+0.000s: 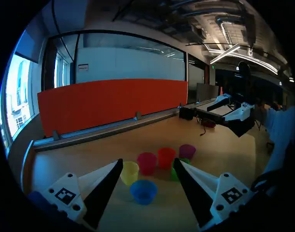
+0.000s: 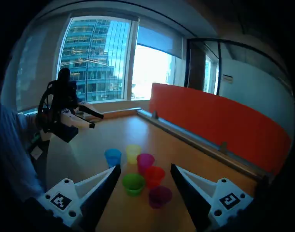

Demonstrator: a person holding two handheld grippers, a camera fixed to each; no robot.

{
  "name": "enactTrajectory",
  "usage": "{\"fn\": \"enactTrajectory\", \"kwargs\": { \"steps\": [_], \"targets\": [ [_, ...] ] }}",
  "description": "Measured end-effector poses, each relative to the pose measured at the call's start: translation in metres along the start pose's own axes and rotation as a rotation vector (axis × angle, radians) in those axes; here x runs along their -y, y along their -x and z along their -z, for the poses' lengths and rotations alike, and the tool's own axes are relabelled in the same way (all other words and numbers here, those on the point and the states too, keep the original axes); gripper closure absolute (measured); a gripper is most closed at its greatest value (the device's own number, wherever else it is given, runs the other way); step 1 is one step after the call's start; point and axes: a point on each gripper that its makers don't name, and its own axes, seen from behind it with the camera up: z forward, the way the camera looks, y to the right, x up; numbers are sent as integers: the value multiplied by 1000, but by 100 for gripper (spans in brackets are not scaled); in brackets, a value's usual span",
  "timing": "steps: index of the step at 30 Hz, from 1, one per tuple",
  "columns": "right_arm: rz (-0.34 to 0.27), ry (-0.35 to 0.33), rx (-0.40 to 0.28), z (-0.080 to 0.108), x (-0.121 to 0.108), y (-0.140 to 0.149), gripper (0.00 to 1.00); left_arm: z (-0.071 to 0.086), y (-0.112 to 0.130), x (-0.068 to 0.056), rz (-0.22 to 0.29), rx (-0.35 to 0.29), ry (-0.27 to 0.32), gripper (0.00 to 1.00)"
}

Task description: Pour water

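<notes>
The wooden counter (image 1: 89,154) ran along an orange partition (image 1: 108,104) in a glazed office. Six small cups stood clustered on it, just ahead of my left gripper (image 1: 147,160), whose fingers were spread and empty: yellow cup (image 1: 129,173), blue cup (image 1: 143,191) at its 5 o'clock, pink cup (image 1: 147,164), red cup (image 1: 166,156), purple cup (image 1: 187,151) and green cup (image 1: 174,174). My right gripper (image 2: 144,166) likewise hung open, holding nothing. I could not tell whether any cup held water. Judgement: take an outer cup, close squarely on its wall, and lift clear of its neighbours before tipping.
</notes>
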Motion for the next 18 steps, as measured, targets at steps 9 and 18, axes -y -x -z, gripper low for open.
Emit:
{"fn": "enactTrajectory", "kwargs": {
  "steps": [9,18],
  "targets": [
    [2,-30,41,-17,4,19,0,-5,30,5,0,54,-12,2],
    [5,-58,92,-38,11,42,0,-11,61,4,5,105,-5,2]
  ]
}}
